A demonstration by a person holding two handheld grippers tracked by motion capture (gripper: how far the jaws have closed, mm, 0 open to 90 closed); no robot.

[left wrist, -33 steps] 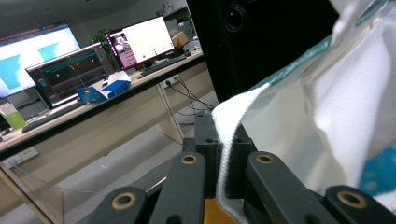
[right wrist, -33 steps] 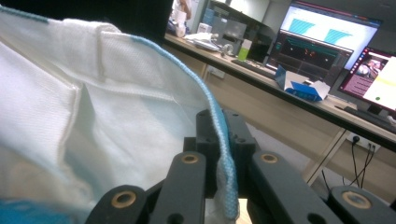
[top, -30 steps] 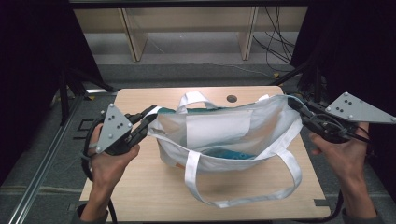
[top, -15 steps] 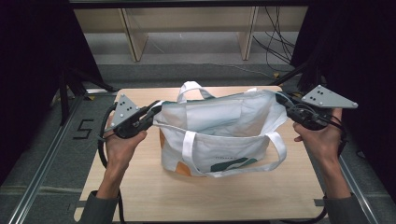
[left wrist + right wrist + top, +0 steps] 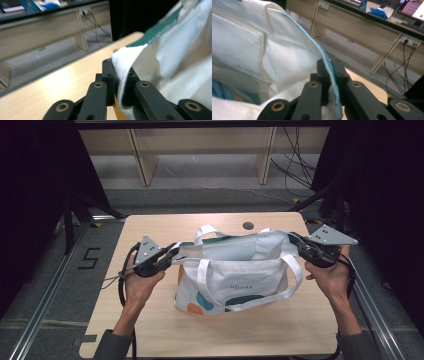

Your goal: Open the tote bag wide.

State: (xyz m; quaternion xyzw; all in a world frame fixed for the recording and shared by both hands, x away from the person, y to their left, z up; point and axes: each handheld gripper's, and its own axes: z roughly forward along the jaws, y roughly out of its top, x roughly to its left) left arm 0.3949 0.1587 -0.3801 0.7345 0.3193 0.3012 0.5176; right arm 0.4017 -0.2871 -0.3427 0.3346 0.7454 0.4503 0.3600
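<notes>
Tote bag [image 5: 235, 275] rim between both grippers

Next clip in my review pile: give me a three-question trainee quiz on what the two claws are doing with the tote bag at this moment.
1. True or false: both the left claw and the right claw are shut on the tote bag.
2. Multiple choice: which part does each claw pinch? A) the white handles B) the top rim at opposite ends C) the bottom corners
3. Fill in: the bag stands on the wooden ____, its mouth facing ____.

Key:
1. True; the gripper views show fabric clamped between the jaws, likewise at the blue-edged rim.
2. B
3. table; up
</notes>
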